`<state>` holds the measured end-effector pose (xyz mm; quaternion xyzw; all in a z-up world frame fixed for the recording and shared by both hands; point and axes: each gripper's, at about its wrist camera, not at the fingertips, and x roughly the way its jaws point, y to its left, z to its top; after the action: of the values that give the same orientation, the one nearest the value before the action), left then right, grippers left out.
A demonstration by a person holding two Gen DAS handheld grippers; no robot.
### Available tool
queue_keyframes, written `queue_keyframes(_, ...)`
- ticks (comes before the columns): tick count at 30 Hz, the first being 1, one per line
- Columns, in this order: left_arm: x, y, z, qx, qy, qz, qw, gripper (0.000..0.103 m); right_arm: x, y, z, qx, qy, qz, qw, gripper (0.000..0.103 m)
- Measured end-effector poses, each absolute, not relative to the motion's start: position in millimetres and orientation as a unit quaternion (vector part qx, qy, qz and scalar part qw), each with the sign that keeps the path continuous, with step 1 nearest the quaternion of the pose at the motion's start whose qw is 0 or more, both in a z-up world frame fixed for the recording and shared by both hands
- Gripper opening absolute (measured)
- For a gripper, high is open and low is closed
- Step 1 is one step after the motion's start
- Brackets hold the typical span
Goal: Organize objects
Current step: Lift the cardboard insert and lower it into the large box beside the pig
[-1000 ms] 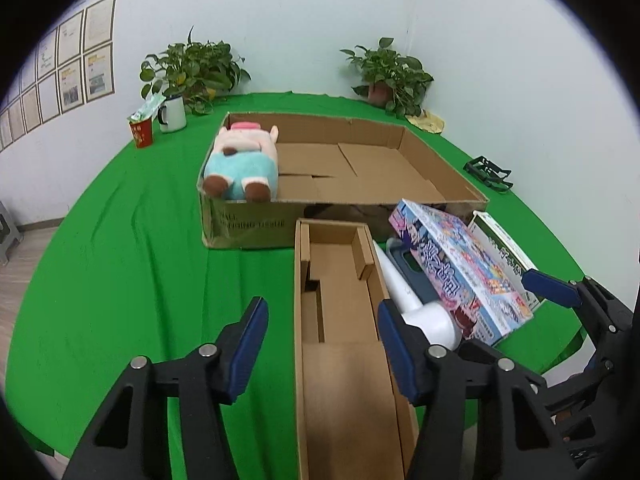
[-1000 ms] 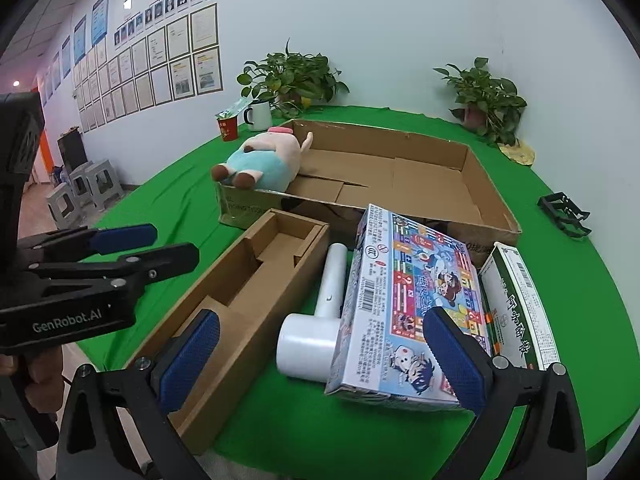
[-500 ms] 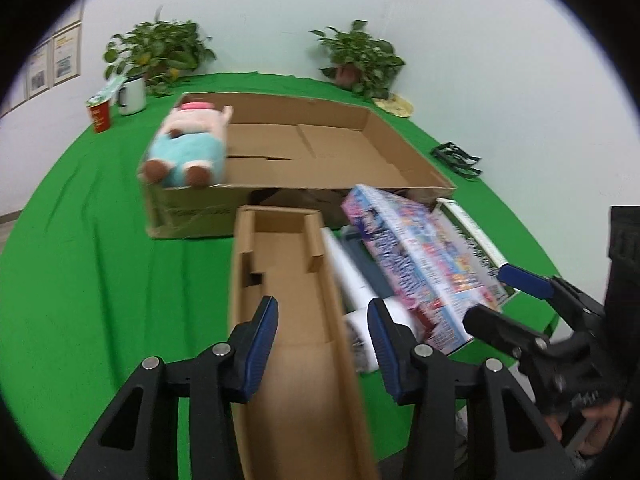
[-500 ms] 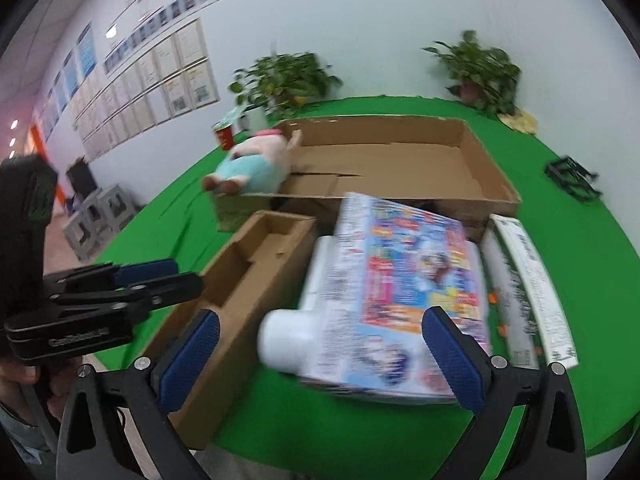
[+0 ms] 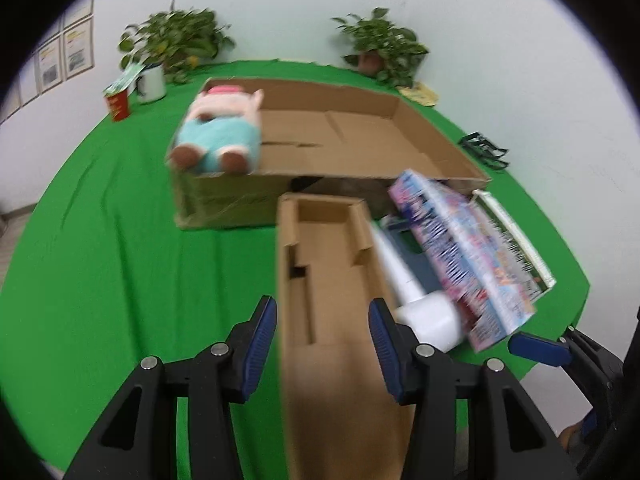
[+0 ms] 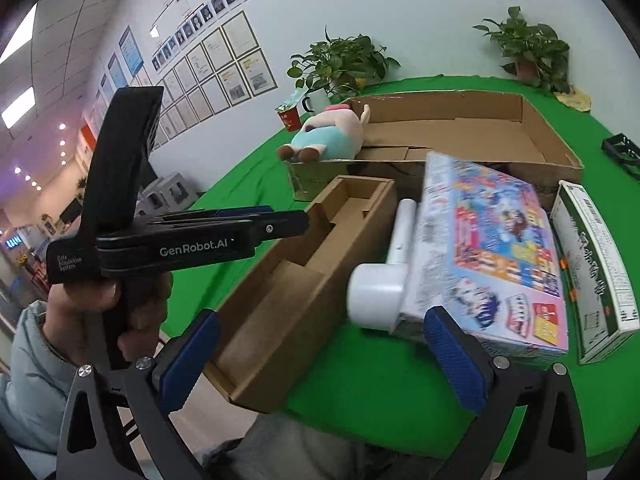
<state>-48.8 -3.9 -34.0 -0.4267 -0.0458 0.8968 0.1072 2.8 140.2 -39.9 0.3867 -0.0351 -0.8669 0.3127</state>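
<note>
Cardboard tray (image 5: 332, 280) sitting between left gripper (image 5: 322, 334) pads, jaws just narrowing, contact unclear (blurred). Right gripper (image 6: 320, 360) gaping, empty. Risk: one-sided pinch skewing tray into white hair dryer (image 5: 416, 300).

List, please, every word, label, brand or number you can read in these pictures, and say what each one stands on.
"GenRobot.AI": on the side of the left gripper.
"Data Acquisition System": small, on the same gripper's rear end.
Colourful game box: print blurred, unreadable.
Green-and-white box: characters not legible.
Wall certificates, red cup, large cardboard box: too small or blurred.
</note>
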Motion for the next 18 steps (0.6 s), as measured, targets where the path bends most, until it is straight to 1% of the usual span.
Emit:
queue_keyframes(1,-49,-9,-39,-0.435,-0.045,0.894,0.098,0.047,2,132,-43,0.395,-0.035,-0.86,0.32,0.095)
queue_keyframes(3,-48,-18,-50,-0.453,-0.052,0.885,0.098,0.047,0,117,-47,0.41,-0.022,-0.855,0.317,0.088)
queue_keyframes(5,-46,-21,-61,-0.469,-0.056,0.876,0.103,0.047,0,103,-48,0.409,0.0,-0.86,0.306,0.087)
queue_keyframes(6,-45,-21,-65,-0.474,-0.057,0.873,0.104,0.043,-2,100,-49,0.413,-0.001,-0.858,0.306,0.083)
queue_keyframes(7,-43,-21,-68,-0.479,-0.058,0.869,0.108,0.038,-5,98,-53,0.418,-0.002,-0.856,0.303,0.076)
queue_keyframes(8,-39,-22,-70,-0.477,-0.069,0.868,0.119,0.032,-8,95,-56,0.424,0.002,-0.856,0.294,0.073)
queue_keyframes(9,-36,-23,-70,-0.478,-0.077,0.865,0.129,0.026,-12,90,-63,0.435,0.008,-0.855,0.284,0.063)
queue_keyframes(10,-33,-22,-70,-0.479,-0.079,0.864,0.136,0.023,-14,86,-68,0.44,0.01,-0.853,0.28,0.058)
queue_keyframes(11,-28,-21,-69,-0.478,-0.073,0.864,0.137,0.02,-17,83,-72,0.447,0.012,-0.852,0.272,0.05)
queue_keyframes(13,-22,-18,-68,-0.478,-0.065,0.865,0.135,0.02,-18,77,-79,0.451,0.019,-0.852,0.265,0.038)
queue_keyframes(15,-11,-17,-69,-0.48,-0.066,0.864,0.14,0.019,-17,71,-83,0.454,0.025,-0.851,0.264,0.03)
queue_keyframes(18,2,-16,-69,-0.482,-0.069,0.862,0.138,0.016,-13,66,-87,0.448,0.049,-0.855,0.255,0.024)
